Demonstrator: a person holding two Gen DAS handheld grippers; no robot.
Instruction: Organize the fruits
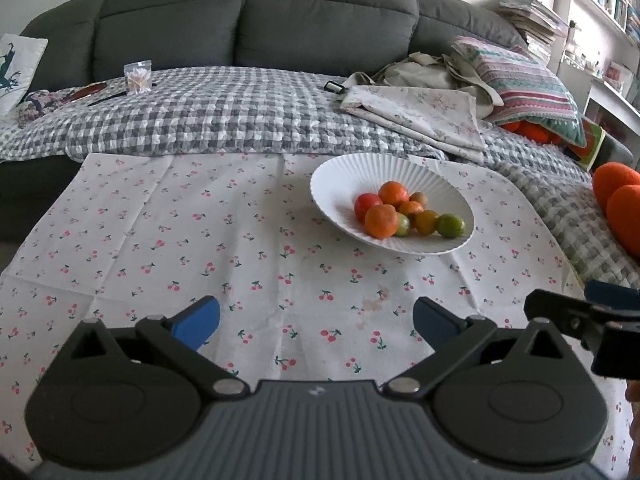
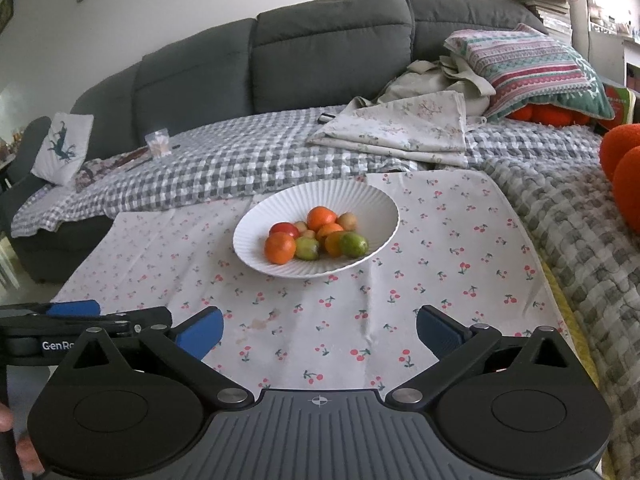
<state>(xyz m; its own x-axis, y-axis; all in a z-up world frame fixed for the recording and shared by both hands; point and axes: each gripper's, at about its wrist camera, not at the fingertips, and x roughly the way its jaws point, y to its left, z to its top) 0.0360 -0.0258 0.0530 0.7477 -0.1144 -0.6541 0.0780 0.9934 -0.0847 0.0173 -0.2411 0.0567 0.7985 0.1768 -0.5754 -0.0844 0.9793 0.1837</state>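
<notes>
A white ribbed bowl (image 1: 340,176) stands on the cherry-print cloth (image 1: 160,240) and holds several fruits: oranges (image 1: 380,221), a red one (image 1: 367,204) and a green lime (image 1: 451,225). It also shows in the right wrist view (image 2: 272,216) with an orange (image 2: 279,248) and a lime (image 2: 353,244). My left gripper (image 1: 316,322) is open and empty, low over the cloth, well short of the bowl. My right gripper (image 2: 319,330) is open and empty, also short of the bowl. Each gripper shows at the edge of the other's view.
A grey sofa (image 1: 256,20) with a checked blanket (image 1: 224,120) lies behind the cloth. Folded fabric (image 1: 420,112) and a striped pillow (image 1: 524,76) sit at the right. Orange cushions (image 1: 620,204) lie at the far right. A small clear box (image 1: 138,76) sits at the back left.
</notes>
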